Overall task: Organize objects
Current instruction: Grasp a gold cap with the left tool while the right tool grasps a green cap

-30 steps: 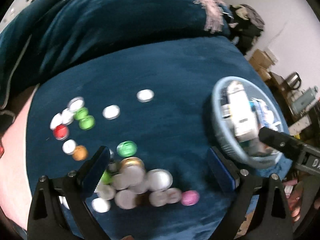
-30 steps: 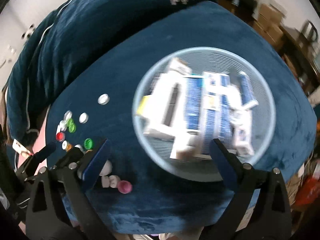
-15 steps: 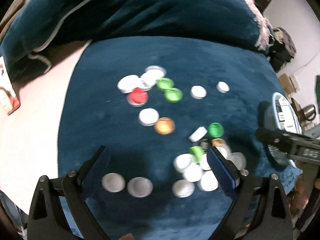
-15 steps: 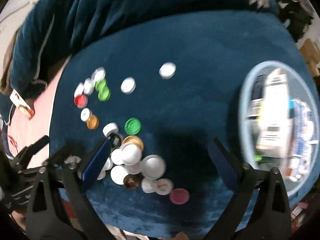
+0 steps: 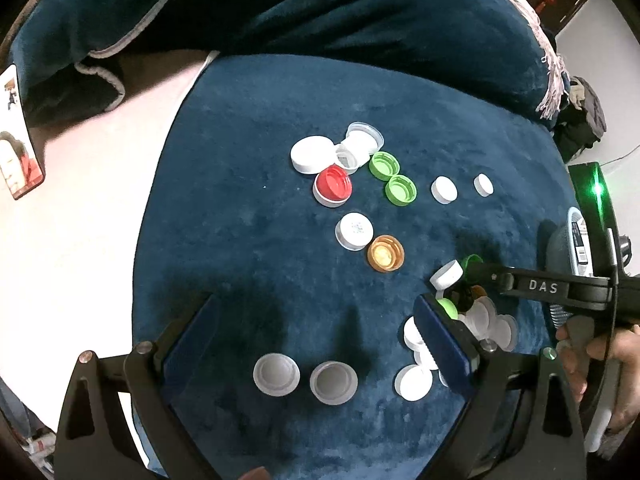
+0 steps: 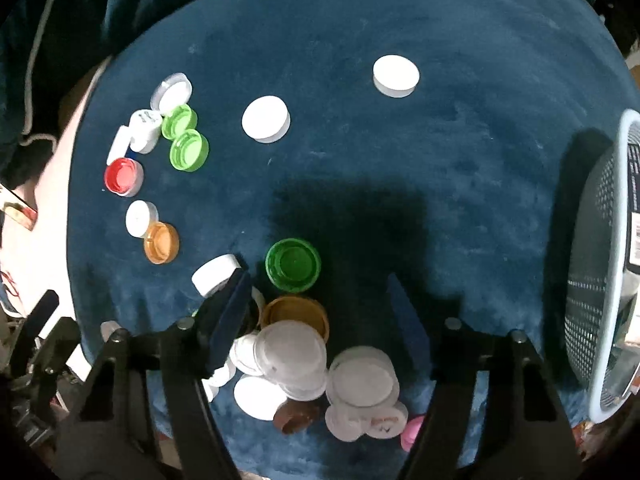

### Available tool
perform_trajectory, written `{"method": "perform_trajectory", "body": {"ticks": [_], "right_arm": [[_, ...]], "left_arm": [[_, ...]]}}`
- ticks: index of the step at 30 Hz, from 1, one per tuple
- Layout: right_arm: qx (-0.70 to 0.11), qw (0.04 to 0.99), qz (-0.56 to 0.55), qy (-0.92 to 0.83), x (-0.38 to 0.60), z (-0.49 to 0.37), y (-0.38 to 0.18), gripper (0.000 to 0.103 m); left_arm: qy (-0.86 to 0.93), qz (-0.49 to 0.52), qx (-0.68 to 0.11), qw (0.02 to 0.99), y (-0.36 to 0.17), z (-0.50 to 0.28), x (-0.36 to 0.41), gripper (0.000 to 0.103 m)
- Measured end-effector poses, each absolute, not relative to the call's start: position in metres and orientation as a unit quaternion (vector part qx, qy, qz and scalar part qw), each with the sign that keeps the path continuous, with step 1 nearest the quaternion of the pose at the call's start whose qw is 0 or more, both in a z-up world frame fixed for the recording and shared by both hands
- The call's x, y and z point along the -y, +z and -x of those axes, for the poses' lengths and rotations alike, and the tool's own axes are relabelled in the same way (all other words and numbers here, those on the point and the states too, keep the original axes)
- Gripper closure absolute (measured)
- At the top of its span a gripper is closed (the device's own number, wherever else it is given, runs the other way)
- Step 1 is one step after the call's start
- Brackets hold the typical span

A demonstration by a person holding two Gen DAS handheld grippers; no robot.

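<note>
Blue velvety tabletop (image 5: 248,240), white wall (image 5: 600,40), dim room.

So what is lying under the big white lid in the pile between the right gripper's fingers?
The big white lid rests on a gold cap and smaller white caps. A brown cap shows beside its lower edge. Anything directly beneath it is covered.

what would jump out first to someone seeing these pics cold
The scatter of bottle caps on the dark blue velvety cloth: a red cap, two light green caps and an orange cap stand out among many white ones. Next, the right gripper, jaws closing above a heap of white caps beside a dark green cap, touching none. A pale blue mesh basket sits at the cloth's right edge.
</note>
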State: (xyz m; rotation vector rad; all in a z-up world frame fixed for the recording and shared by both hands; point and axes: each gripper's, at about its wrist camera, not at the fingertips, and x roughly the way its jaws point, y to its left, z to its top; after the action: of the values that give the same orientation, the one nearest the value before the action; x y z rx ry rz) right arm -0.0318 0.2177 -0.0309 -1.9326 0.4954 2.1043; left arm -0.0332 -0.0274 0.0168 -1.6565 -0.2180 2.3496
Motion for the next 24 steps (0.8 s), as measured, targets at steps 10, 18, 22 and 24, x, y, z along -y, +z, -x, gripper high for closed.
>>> {"method": "perform_trajectory", "body": {"ticks": [10,18,22,24], "right_arm": [[-0.158,0.113,0.671,0.716,-0.21,0.034,-0.041,0.072],[-0.209,0.111,0.658,0.715,-0.223,0.02,-0.036,0.072],[-0.218,0.105,0.655,0.716,-0.222,0.015,-0.034,0.072],[-0.218,0.101,0.655,0.716,-0.225,0.014,-0.034,0.072]], "left_arm": [[0.802,0.576,0.094,0.126,0.008,0.047,0.023,0.005],[0.789,0.59,0.113,0.128,-0.013,0.063,-0.005,0.008],[0.785,0.596,0.11,0.127,-0.022,0.068,-0.026,0.016],[0.786,0.596,0.102,0.125,-0.025,0.071,-0.035,0.02]]}}
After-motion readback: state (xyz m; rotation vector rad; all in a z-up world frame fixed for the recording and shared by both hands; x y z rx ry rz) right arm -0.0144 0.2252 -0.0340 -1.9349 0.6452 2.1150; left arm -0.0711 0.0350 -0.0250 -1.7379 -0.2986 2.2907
